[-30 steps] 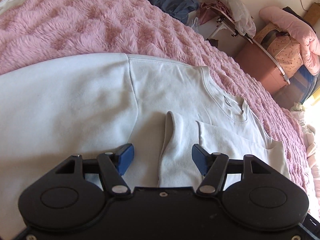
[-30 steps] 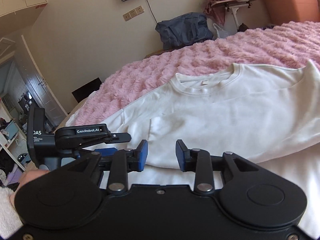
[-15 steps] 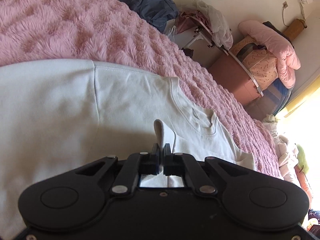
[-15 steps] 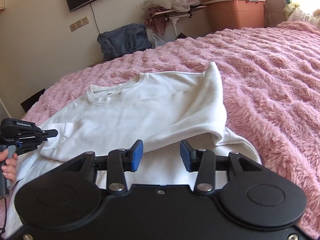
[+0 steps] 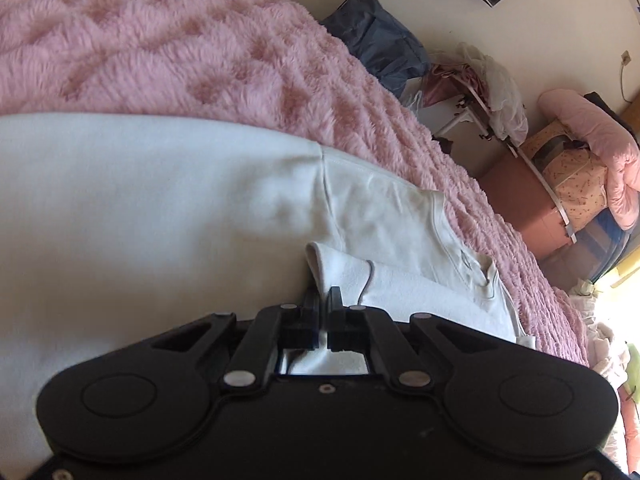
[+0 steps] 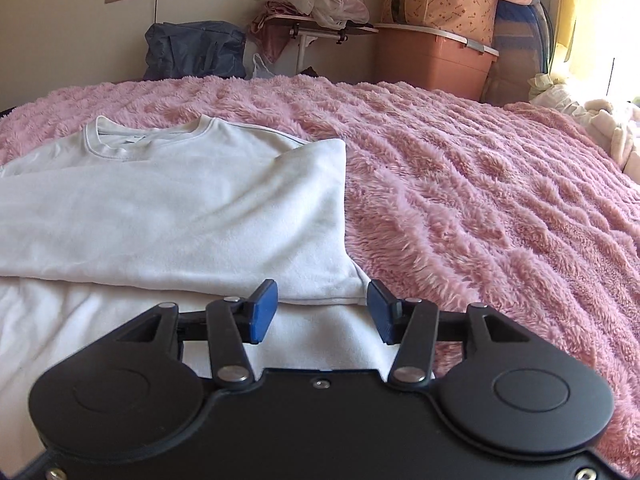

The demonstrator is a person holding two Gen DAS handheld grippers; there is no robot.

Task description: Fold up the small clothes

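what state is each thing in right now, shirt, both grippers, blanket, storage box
white sweatshirt: lying flat on the bed, one sleeve folded across the body
sleeve cuff: pinched and lifted off the body
left gripper: shut on the sleeve cuff
right gripper: jaws opening, nothing pinched, the sweatshirt's edge just beyond the pads
pink blanket: spread over the bed
storage box: lid on

The left gripper (image 5: 323, 312), open around a raised fold of the white cotton sweatshirt (image 5: 160, 208) a second ago, is now pinching that fold tight. The right gripper (image 6: 322, 312) is opening its blue pads (image 6: 262, 312), having swung from the sweatshirt's neckline side to its folded sleeve edge nearest the fluffy pink blanket (image 6: 480, 200); no cloth sits between them.
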